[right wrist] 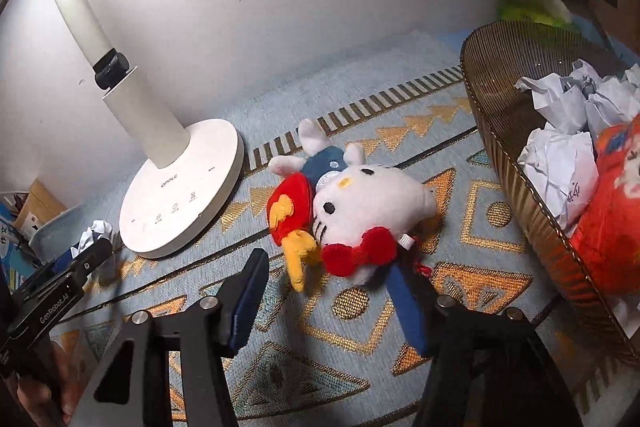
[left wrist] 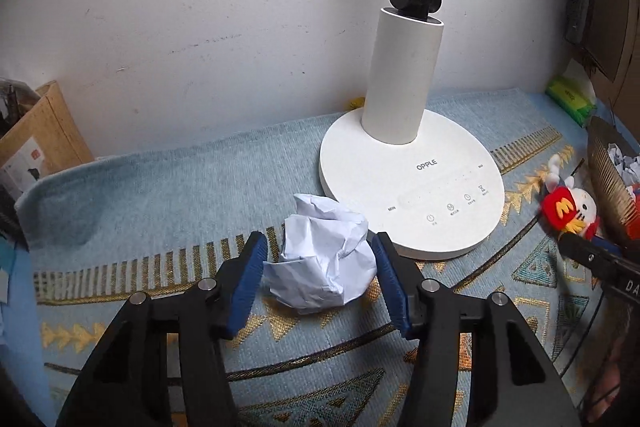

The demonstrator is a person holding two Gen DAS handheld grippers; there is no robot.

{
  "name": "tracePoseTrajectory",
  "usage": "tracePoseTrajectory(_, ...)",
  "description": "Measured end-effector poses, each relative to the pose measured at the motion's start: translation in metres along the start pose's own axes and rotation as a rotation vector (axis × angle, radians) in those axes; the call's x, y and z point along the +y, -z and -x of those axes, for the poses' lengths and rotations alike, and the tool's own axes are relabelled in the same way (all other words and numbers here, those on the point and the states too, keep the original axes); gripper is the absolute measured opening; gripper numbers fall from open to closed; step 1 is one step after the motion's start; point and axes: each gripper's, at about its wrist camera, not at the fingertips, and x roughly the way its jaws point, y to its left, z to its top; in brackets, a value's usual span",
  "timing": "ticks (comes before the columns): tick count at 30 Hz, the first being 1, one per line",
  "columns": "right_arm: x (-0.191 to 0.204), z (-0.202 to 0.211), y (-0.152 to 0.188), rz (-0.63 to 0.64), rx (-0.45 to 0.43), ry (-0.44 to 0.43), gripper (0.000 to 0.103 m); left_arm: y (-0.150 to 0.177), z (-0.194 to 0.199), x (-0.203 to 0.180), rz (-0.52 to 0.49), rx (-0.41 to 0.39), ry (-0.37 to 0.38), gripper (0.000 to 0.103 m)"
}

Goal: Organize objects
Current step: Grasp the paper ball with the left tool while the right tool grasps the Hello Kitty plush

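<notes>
Crumpled white paper ball (left wrist: 322, 259) is sitting on the patterned blue-and-gold cloth (left wrist: 160, 195) covering the counter, just in front of the white lamp base (left wrist: 412, 183), and the left hand-held gripper (left wrist: 322, 267) is straddling it with a blue pad (left wrist: 250, 283) on each side. Both pads are looking like they're touching or just about touching the paper, but I can't really tell if they're squeezing yet, so I'm calling it half-closed around the ball rather than a proper pinch. Over on the other side, the right hand-held gripper (right wrist: 324, 287) is doing the same thing with the plush toy (right wrist: 352, 211), which is lying on the cloth between the lamp and the brown basket (right wrist: 516, 187) at the right edge. One pad is tucked under the red bow and the other is standing a bit clear of the yellow bit, so no firm grip there either. Basket is already holding other paper balls and something red, so I'm guessing both things are heading in there. Next up, I'd say both need to finish clamping before lifting, and the paper is going to crush easily, so a gentle squeeze.
</notes>
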Motion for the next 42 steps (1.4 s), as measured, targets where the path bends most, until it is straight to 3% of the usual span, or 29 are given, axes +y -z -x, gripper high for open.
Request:
tracePoseTrajectory(2,-0.001,0.002,0.000,0.004,0.004,-0.013,0.029,0.002,0.005,-0.002,-0.005,-0.013,0.002,0.046)
tracePoseTrajectory(5,-0.004,0.007,0.004,0.012,0.028,-0.066,0.014,0.008,0.018,-0.004,0.010,-0.018,0.004,0.046)
tracePoseTrajectory(10,-0.003,0.027,0.027,0.045,0.069,-0.128,0.012,0.028,0.063,-0.006,0.046,-0.050,-0.004,0.046)
tracePoseTrajectory(13,0.010,0.032,0.037,0.148,0.083,-0.032,0.021,0.046,0.087,-0.006,0.069,-0.068,-0.022,0.046)
tracePoseTrajectory(15,0.017,0.034,0.040,0.200,0.090,0.009,0.052,0.057,0.096,-0.004,0.086,-0.068,-0.051,0.046)
tracePoseTrajectory(16,0.020,0.034,0.038,0.216,0.077,0.040,0.079,0.061,0.093,-0.001,0.100,-0.065,-0.048,0.046)
tracePoseTrajectory(17,0.011,0.034,0.035,0.225,0.052,0.059,0.092,0.064,0.093,0.002,0.116,-0.069,-0.046,0.046)
tracePoseTrajectory(20,0.016,0.036,0.023,0.239,-0.015,0.053,0.093,0.070,0.087,0.012,0.164,-0.090,-0.043,0.048)
tracePoseTrajectory(22,0.020,0.029,0.011,0.247,-0.009,0.073,0.093,0.071,0.086,0.018,0.185,-0.092,-0.077,0.048)
tracePoseTrajectory(24,0.024,0.020,0.003,0.258,0.015,0.028,0.092,0.073,0.090,0.021,0.193,-0.116,-0.054,0.048)
tracePoseTrajectory(30,0.046,-0.014,-0.017,0.312,-0.037,0.150,0.093,0.073,0.089,0.018,0.183,-0.119,-0.042,0.048)
tracePoseTrajectory(36,0.048,-0.038,-0.024,0.311,-0.020,0.249,0.091,0.074,0.089,0.012,0.155,-0.125,-0.056,0.048)
tracePoseTrajectory(40,0.051,-0.036,-0.020,0.315,-0.047,0.341,0.068,0.074,0.088,0.012,0.152,-0.123,-0.054,0.048)
tracePoseTrajectory(42,0.052,-0.039,-0.020,0.304,-0.040,0.372,0.067,0.074,0.088,0.013,0.154,-0.121,-0.054,0.048)
